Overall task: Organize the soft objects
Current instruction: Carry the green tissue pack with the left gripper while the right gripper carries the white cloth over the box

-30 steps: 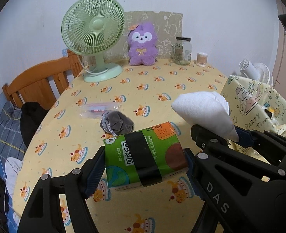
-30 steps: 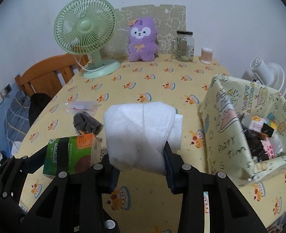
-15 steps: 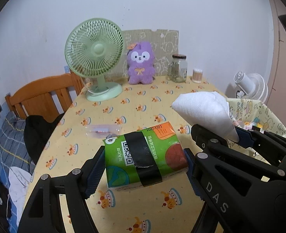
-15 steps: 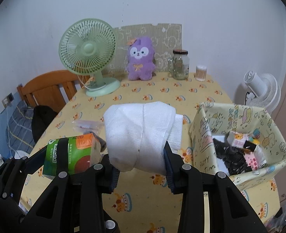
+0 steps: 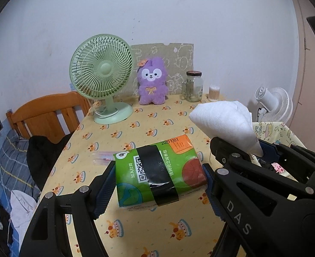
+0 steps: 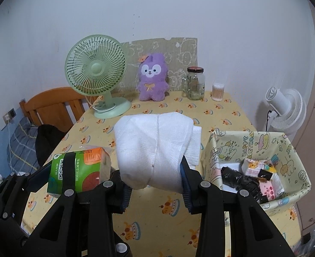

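Observation:
My left gripper [image 5: 157, 184] is shut on a green and orange tissue pack [image 5: 157, 171] with a black tape band, held above the yellow tablecloth. In the right wrist view that pack [image 6: 78, 171] hangs at the lower left. My right gripper [image 6: 155, 182] is shut on a folded white towel [image 6: 155, 147], also lifted off the table; the towel [image 5: 223, 124] shows at the right of the left wrist view. A patterned storage box [image 6: 286, 145] stands at the right, holding black cloth and small packets. A purple plush toy [image 6: 152, 79] sits at the back.
A green desk fan [image 6: 95, 72], a glass jar [image 6: 195, 83] and a cotton-swab tub [image 6: 218, 91] line the table's far edge. A clear plastic packet [image 5: 103, 157] lies on the cloth. A wooden chair [image 6: 50, 105] stands left; a white fan [image 6: 286, 109] right.
Both grippers have risen with their loads, so the table looks lower and farther. The grey cloth seen earlier is now hidden behind the tissue pack. More of the box's inside shows.

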